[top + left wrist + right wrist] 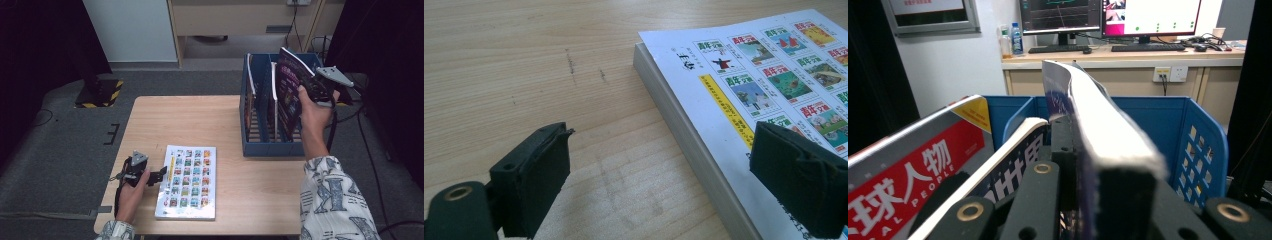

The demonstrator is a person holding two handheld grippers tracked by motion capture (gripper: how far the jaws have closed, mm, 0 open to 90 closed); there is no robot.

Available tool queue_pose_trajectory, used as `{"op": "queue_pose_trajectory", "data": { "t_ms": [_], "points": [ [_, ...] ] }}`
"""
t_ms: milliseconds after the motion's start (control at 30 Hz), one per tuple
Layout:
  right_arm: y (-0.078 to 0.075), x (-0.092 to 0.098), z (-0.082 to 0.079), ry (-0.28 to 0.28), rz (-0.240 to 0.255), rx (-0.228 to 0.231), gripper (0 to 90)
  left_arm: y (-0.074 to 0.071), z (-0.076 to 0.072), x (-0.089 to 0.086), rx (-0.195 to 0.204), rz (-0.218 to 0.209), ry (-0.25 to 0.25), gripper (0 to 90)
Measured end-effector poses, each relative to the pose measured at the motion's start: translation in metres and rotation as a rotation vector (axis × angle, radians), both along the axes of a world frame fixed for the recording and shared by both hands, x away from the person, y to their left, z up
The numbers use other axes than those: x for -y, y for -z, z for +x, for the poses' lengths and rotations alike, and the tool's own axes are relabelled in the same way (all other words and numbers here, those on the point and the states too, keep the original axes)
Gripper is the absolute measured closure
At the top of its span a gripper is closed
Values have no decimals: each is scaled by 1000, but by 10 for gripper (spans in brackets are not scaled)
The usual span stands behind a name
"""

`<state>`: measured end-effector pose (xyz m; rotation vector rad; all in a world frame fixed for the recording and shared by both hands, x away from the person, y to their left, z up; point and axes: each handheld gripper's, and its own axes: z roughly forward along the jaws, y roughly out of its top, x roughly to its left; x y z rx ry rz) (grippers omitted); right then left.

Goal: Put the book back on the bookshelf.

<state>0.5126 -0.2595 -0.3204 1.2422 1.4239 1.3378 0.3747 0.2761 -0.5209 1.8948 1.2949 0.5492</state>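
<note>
A dark purple magazine (288,90) stands tilted in the right part of the blue file rack (270,148), and my right gripper (314,86) is shut on its upper right edge. In the right gripper view the magazine (1108,135) runs away between the jaws, above the rack's blue wall (1198,140). A white book with rows of small colour pictures (187,181) lies flat on the wooden table (190,120). My left gripper (161,173) stands open at the book's left edge. In the left gripper view one jaw hangs over the book's cover (764,70), the other over bare wood.
Two more magazines (249,95) stand in the rack's left slots; one has a red cover (908,170). Behind the table are a desk with monitors (1108,15) and a grey floor. A yellow-black striped base (100,94) sits on the floor at the far left.
</note>
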Motion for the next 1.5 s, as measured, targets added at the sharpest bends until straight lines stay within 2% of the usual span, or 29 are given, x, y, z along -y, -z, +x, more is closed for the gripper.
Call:
{"op": "queue_pose_trajectory", "data": {
  "t_ms": [633, 833, 1500],
  "points": [
    [23, -11, 5, 0, -9, 1, 838, 0, 0, 1, -1, 5, 11, 87],
    [25, -14, 4, -6, -32, -1, 838, 0, 0, 1, 0, 5, 16, 89],
    [41, -12, 3, -29, -20, -22, 833, -1, 0, 2, 1, 9, 21, 95]
  ]
}}
